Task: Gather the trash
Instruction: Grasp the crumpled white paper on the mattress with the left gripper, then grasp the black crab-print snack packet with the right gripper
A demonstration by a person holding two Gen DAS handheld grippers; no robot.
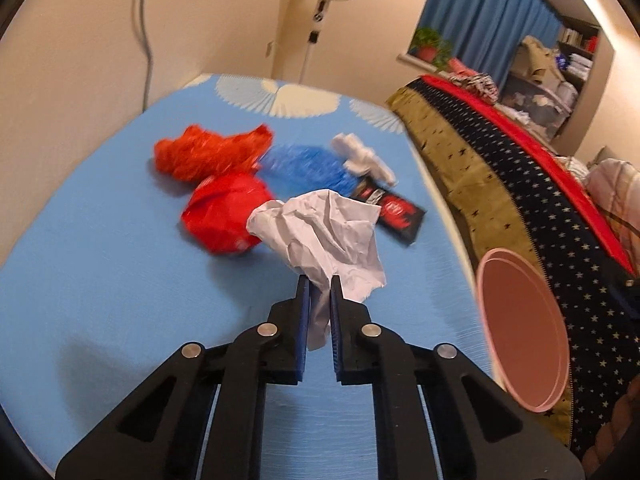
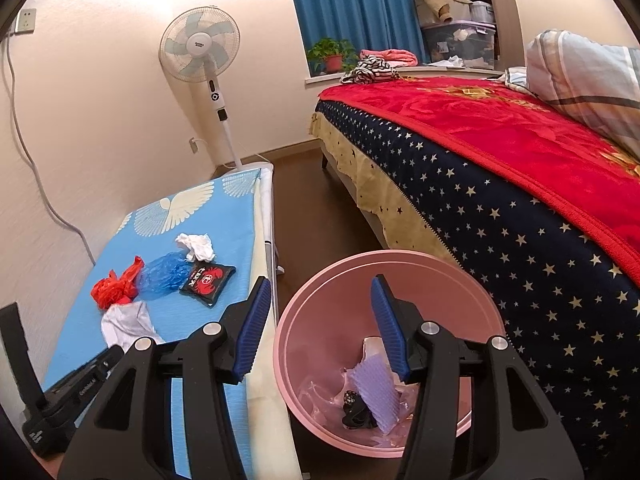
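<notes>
The left tongs (image 1: pixel 319 280) are clamped on a crumpled white paper (image 1: pixel 320 232), which bulges out above the blue pads and sits over the blue worktop (image 1: pixel 80 272). No earlier view is given, so only the grip itself can be told: the pads press the paper's lower fold between them.

Behind the paper on the worktop lie more scraps: a red plastic bag (image 1: pixel 224 220) just beside it, an orange-red bag (image 1: pixel 208 152) farther back, a blue plastic bag (image 1: pixel 304 168), a white tissue (image 1: pixel 360 156) and a black snack packet (image 1: pixel 392 208).

The right tongs (image 2: pixel 320 300) stand open with nothing between the pads, over the gap between the worktop and a pink bin (image 2: pixel 320 304). The bin stands on the floor between the worktop and a bed (image 2: pixel 500 216) with a starred cover. Inside it lie a pale purple piece (image 2: pixel 376 392), a small black item (image 2: pixel 356 412) and clear plastic. A standing fan (image 2: pixel 198 48) is by the wall.
</notes>
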